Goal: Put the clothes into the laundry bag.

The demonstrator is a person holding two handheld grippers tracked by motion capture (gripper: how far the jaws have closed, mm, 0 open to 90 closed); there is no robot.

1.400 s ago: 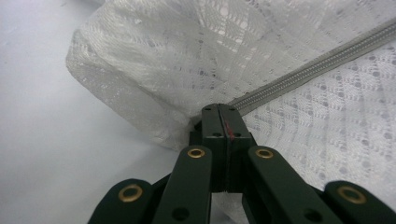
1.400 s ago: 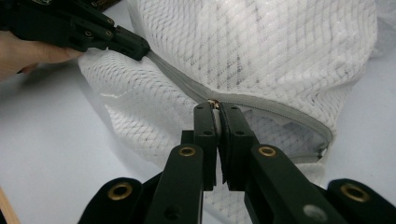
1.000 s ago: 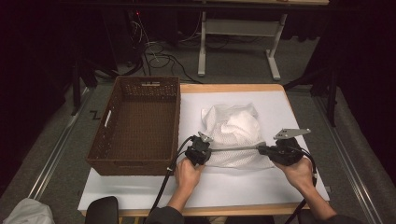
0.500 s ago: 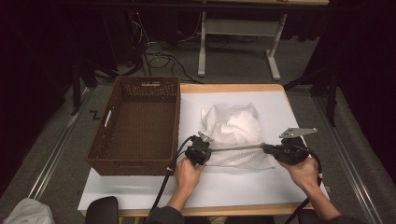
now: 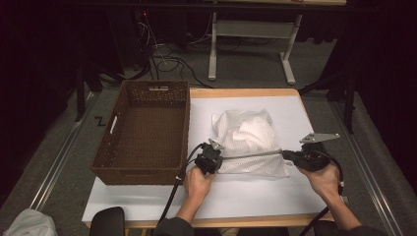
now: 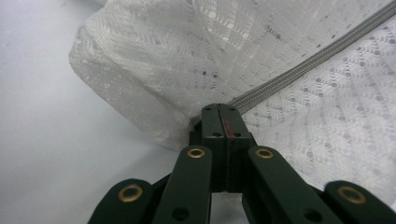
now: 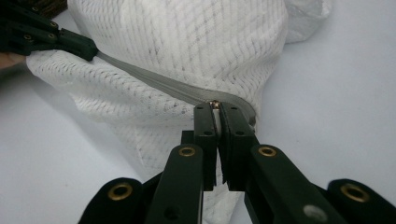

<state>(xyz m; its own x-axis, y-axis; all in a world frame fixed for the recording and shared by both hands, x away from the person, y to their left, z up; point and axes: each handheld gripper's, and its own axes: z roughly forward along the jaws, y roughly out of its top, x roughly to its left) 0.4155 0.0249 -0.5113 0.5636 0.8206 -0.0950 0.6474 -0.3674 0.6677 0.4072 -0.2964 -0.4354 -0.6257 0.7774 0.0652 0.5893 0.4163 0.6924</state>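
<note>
Two black grippers pinch a white mesh zippered laundry bag (image 5: 248, 142) on the white tabletop (image 5: 246, 191) beside a brown wicker basket (image 5: 142, 132): left gripper (image 5: 212, 158) clamps the grey zipper's (image 5: 251, 155) end, right gripper (image 5: 290, 156) its small metal pull (image 7: 215, 104).

Lab or studio, dark curtains (image 5: 44, 59), floor cables (image 5: 162, 54), paper-covered table (image 5: 246, 196)

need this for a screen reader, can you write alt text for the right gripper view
The right gripper has its two black jaws shut on the small metal zipper pull of a white mesh laundry bag lying on a white table. Its grey zipper runs up left to the left gripper, clamped on the far end.
</note>
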